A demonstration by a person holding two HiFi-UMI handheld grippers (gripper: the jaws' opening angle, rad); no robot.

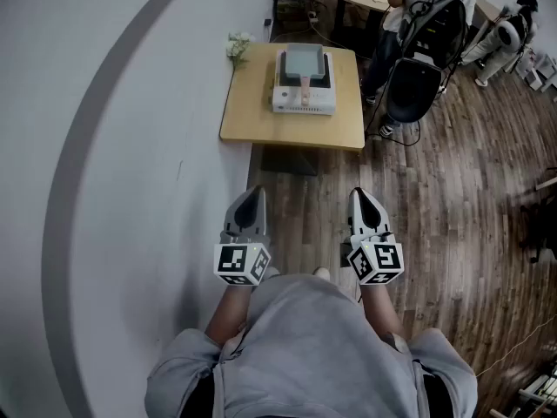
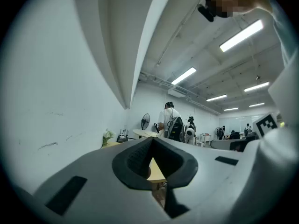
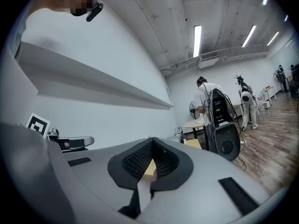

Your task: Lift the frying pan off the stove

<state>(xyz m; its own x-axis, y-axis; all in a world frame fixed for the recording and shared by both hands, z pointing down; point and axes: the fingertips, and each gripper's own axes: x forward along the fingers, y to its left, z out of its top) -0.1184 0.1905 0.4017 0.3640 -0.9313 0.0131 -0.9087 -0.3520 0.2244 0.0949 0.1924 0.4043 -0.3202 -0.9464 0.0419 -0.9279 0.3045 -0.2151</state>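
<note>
A square grey frying pan [image 1: 305, 60] sits on a white portable stove [image 1: 304, 97] on a low wooden table [image 1: 261, 120] ahead of me; its wooden handle [image 1: 306, 92] points toward me. My left gripper [image 1: 251, 193] and right gripper [image 1: 360, 195] are held side by side close to my body, well short of the table, both shut with nothing in them. In the left gripper view the left gripper [image 2: 153, 140] has its jaws meeting at the tips. The right gripper [image 3: 152, 141] in its own view is likewise shut, with the table edge [image 3: 194, 143] beyond it.
A white wall with a grey stripe [image 1: 78, 172] runs along the left. A small plant [image 1: 237, 45] stands at the table's far left corner. A person with a backpack [image 1: 435, 20] and a black chair [image 1: 412, 87] are at the table's right. Wood floor [image 1: 452, 207] spreads right.
</note>
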